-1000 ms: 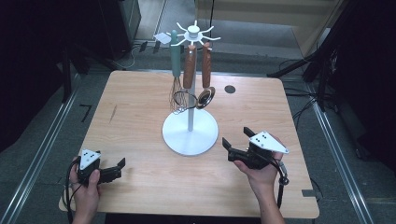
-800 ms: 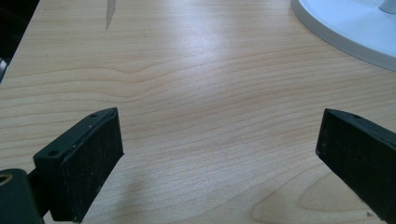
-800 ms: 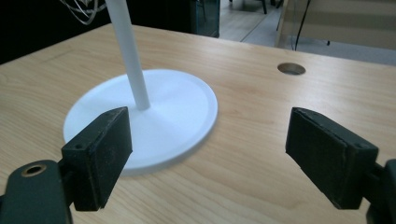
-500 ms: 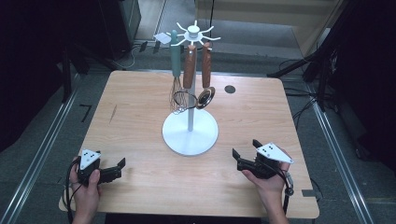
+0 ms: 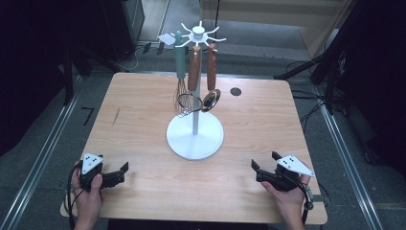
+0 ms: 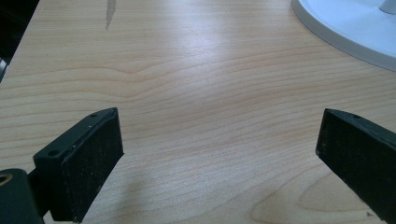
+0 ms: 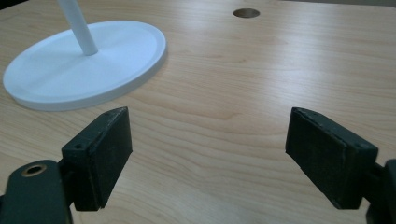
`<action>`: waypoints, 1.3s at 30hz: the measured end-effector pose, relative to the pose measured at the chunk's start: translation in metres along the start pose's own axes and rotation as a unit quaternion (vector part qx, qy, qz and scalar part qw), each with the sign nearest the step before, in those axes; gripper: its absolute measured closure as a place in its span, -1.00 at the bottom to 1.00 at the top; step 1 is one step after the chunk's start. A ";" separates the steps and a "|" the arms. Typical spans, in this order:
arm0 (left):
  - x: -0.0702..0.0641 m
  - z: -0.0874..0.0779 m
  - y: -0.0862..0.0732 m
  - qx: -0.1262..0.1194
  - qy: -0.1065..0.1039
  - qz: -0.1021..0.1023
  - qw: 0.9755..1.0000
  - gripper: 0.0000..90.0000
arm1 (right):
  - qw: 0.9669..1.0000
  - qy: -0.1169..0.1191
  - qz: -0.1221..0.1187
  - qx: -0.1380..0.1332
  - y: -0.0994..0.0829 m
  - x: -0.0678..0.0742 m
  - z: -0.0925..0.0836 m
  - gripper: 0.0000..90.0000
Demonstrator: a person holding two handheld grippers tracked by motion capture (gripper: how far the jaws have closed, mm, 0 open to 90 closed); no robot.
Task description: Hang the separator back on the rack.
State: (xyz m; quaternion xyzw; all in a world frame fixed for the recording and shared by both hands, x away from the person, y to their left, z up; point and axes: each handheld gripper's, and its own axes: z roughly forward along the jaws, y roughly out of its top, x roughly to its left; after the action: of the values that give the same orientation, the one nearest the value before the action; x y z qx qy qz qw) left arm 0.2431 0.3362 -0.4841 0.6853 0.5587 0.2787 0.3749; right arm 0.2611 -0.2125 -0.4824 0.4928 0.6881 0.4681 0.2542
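Utensil stand mid-table; left gripper and right gripper rest low, fingers released.

I see the utensil stand at the middle of the table, with a whisk and ladle hanging from it. My left gripper sits near the front left corner, my right gripper near the front right.

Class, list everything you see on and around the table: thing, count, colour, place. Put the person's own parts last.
table: one, light wood, centre
hole: one, dark, table's far right
utensil stand: one, white, table's middle
whisk: one, teal handle, hanging from the stand
wooden-handled utensils: two, brown, hanging beside the whisk
left tool: one, black, near left edge, jaws open
right tool: one, black, near right edge, jaws open
hands: two, one holding each tool
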 end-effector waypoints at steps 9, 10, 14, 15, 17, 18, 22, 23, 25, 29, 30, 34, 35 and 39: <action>0.000 0.000 0.000 0.000 0.000 0.001 1.000 -0.98 | 1.000 -0.025 0.012 0.008 -0.012 -0.019 -0.015 -0.66; 0.000 0.000 0.000 0.000 0.000 0.001 1.000 -0.98 | 0.999 -0.029 0.015 0.007 -0.013 -0.022 -0.017 -0.66; 0.000 0.000 0.000 -0.001 -0.001 0.000 1.000 -0.98 | 0.999 -0.044 0.024 0.004 -0.018 -0.033 -0.026 -0.66; 0.000 0.000 0.000 0.000 0.000 0.000 1.000 -0.98 | 0.998 -0.049 0.027 0.007 -0.020 -0.037 -0.030 -0.66; 0.000 0.000 0.000 -0.001 0.000 -0.001 1.000 -0.98 | 0.998 -0.054 0.024 0.009 -0.023 -0.041 -0.034 -0.66; 0.000 0.000 0.000 -0.001 0.000 -0.001 1.000 -0.98 | 0.998 -0.054 0.024 0.009 -0.023 -0.041 -0.034 -0.66; 0.001 0.000 0.000 -0.001 -0.002 -0.005 1.000 -0.98 | 0.997 -0.069 0.021 0.012 -0.028 -0.048 -0.040 -0.66; 0.001 0.000 0.000 -0.002 -0.002 -0.006 1.000 -0.98 | 0.997 -0.071 0.021 0.012 -0.029 -0.049 -0.041 -0.66; 0.001 0.000 0.000 -0.001 -0.003 -0.007 1.000 -0.98 | 0.996 -0.080 0.022 0.017 -0.034 -0.056 -0.046 -0.66; 0.001 0.000 0.000 -0.002 -0.003 -0.007 1.000 -0.98 | 0.995 -0.093 0.036 0.013 -0.041 -0.069 -0.054 -0.66; 0.001 0.000 0.000 -0.001 -0.003 -0.007 1.000 -0.98 | 0.994 -0.097 0.039 0.012 -0.043 -0.072 -0.057 -0.66; 0.001 0.000 0.000 -0.001 -0.003 -0.007 1.000 -0.98 | 0.993 -0.106 0.046 0.014 -0.047 -0.078 -0.062 -0.65; 0.001 0.000 0.000 -0.002 -0.004 -0.007 1.000 -0.98 | 0.993 -0.109 0.045 0.014 -0.049 -0.080 -0.063 -0.65; 0.001 0.000 0.000 -0.001 -0.003 -0.006 1.000 -0.98 | 0.992 -0.113 0.045 0.013 -0.049 -0.082 -0.063 -0.65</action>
State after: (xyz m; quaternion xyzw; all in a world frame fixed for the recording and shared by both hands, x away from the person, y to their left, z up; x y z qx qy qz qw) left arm 0.2431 0.3375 -0.4841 0.6822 0.5614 0.2752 0.3792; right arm 0.2198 -0.3164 -0.5083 0.5760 0.6379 0.4116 0.3031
